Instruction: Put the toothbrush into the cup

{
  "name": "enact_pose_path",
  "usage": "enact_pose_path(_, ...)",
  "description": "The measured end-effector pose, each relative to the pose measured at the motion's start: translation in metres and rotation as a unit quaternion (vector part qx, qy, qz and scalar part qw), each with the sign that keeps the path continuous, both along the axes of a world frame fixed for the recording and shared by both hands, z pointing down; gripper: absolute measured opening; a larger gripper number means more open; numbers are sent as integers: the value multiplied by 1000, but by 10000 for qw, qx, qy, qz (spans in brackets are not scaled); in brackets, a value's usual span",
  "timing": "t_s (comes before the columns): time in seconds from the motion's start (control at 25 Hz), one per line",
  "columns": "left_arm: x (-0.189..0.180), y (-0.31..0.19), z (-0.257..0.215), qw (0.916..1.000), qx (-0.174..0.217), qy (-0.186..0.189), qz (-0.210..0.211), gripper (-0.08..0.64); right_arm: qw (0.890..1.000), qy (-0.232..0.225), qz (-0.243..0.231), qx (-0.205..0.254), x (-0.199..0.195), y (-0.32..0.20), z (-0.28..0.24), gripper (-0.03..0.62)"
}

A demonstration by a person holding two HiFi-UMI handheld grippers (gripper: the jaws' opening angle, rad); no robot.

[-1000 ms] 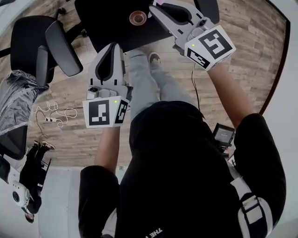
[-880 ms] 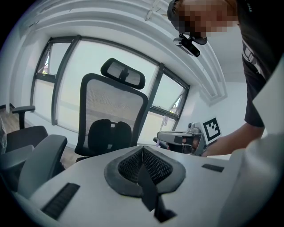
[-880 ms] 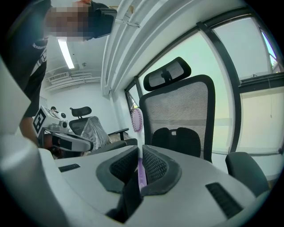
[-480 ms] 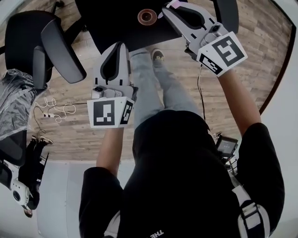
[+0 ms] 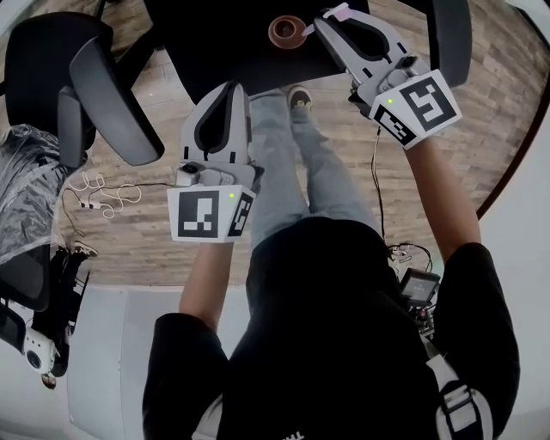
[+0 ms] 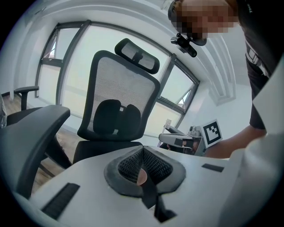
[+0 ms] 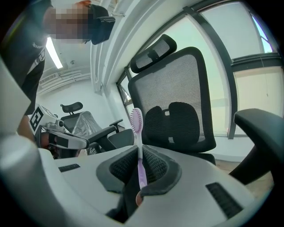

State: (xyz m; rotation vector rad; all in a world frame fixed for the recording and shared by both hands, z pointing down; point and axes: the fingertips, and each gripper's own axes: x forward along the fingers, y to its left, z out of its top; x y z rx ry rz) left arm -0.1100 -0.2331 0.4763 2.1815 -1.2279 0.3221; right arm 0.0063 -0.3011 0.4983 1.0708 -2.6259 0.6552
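Note:
A brown cup (image 5: 287, 31) stands on the black table (image 5: 215, 43) at the top of the head view. Just right of it my right gripper (image 5: 333, 17) is shut on a pink-purple toothbrush (image 5: 343, 11). In the right gripper view the toothbrush (image 7: 137, 128) sticks up from between the closed jaws, bristle head on top. My left gripper (image 5: 235, 88) hovers at the table's near edge, left of the cup and short of it. In the left gripper view it (image 6: 143, 153) is shut with nothing in it.
A black office chair (image 5: 94, 77) stands left of the table, with a plastic-covered chair (image 5: 26, 189) and a white cable (image 5: 103, 202) on the wooden floor. Another mesh chair (image 7: 177, 102) faces the right gripper. The person's legs and shoes (image 5: 299, 99) are below the table edge.
The head view has swung, so the cup and both grippers sit further right in the frame. The right gripper still holds the toothbrush beside the cup; the left one edged closer to the table.

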Motion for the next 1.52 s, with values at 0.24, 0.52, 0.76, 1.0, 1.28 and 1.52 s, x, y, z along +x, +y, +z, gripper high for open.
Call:
enact_pose_path(0.24,0,4,17,9999,-113,58,37,23,9999,30,26,-124,-12,1,34,43)
enact_pose_path(0.52,-2,13,44,9997,-252,10,57,22,9992,118,69,-371,-13,10,82,43)
enact_pose_path(0.76,-7,19,59,9996,-295,19,-39,23,9986,327,21,-415,-17,16,114,43)
enact_pose_path(1.0,-13,23,68,9994,-339,46,-90,23,9974,587,-6,-429,-23,22,138,43)
enact_pose_path(1.28,-20,27,76,9992,-378,0,-98,23,9951,845,-27,-514,-31,24,159,43)
enact_pose_path(1.52,-25,28,79,9992,-398,-43,-98,23,9935,1008,29,-538,-36,24,173,43)
